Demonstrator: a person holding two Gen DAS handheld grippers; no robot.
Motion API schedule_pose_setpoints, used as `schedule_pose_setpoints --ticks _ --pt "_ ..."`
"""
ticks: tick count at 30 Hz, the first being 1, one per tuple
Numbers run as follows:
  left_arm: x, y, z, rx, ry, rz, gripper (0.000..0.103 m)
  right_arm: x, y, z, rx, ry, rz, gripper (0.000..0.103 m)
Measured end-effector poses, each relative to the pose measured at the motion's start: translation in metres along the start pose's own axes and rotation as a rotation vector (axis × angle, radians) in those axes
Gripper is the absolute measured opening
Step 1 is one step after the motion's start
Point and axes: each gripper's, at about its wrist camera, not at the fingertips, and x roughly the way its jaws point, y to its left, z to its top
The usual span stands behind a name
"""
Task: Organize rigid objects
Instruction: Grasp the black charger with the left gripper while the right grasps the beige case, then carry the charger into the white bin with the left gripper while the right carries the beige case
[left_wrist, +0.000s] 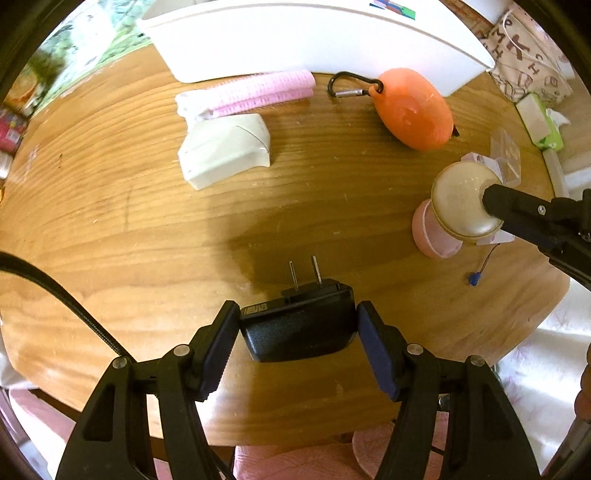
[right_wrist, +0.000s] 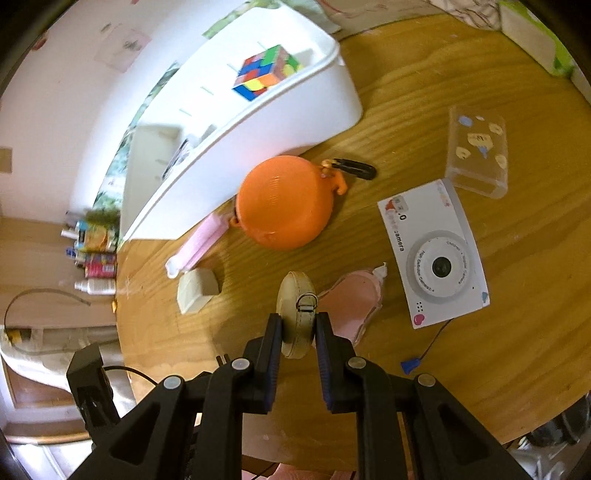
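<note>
On the round wooden table (left_wrist: 110, 229), going left to right in the left wrist view, a white bin (left_wrist: 295, 40) stands along the far edge, and a pink roll (left_wrist: 255, 92) lies just in front of it. Just beside the roll, toward the near edge, sits a pale angular box (left_wrist: 225, 149). Right of these an orange pouch (left_wrist: 412, 109) with a black carabiner (left_wrist: 349, 85) rests close to the bin wall. Toward the near edge, the left gripper (left_wrist: 298, 332) is clamped on a black plug adapter (left_wrist: 299, 325), whose two prongs point toward the far edge. Near the right edge, the right gripper (right_wrist: 298, 332) is closed on the flat faces of a cream round disc (right_wrist: 297, 314), held on edge above a pink piece (right_wrist: 356, 301) on the table. In the right wrist view a colour cube (right_wrist: 267, 72) lies inside the bin. Right of the disc lies a white toy camera (right_wrist: 434, 253), lens up. Beyond it, closer to the far edge, is a clear case (right_wrist: 476, 153) with stickers. A small blue tassel (right_wrist: 410, 365) lies near the near edge.
</note>
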Motion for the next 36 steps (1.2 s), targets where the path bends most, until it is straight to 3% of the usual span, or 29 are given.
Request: schedule_pose_setpoints --ticks 9,18,36 --pt "-0.025 -0.003 -0.019 -0.089 -0.078 0.041 0.068 -0.018 0.010 0.001 -0.134 0.028 0.050 0.018" --pt "-0.072 -0.002 -0.028 -0.145 -0.191 0.070 0.068 -0.051 0.023 0.015 -0.261 -0.016 0.083 0.018" --pt "-0.126 -0.013 0.047 -0.155 -0.358 0.132 0.068 -0.095 0.047 0.063 -0.326 -0.095 0.159 0.017"
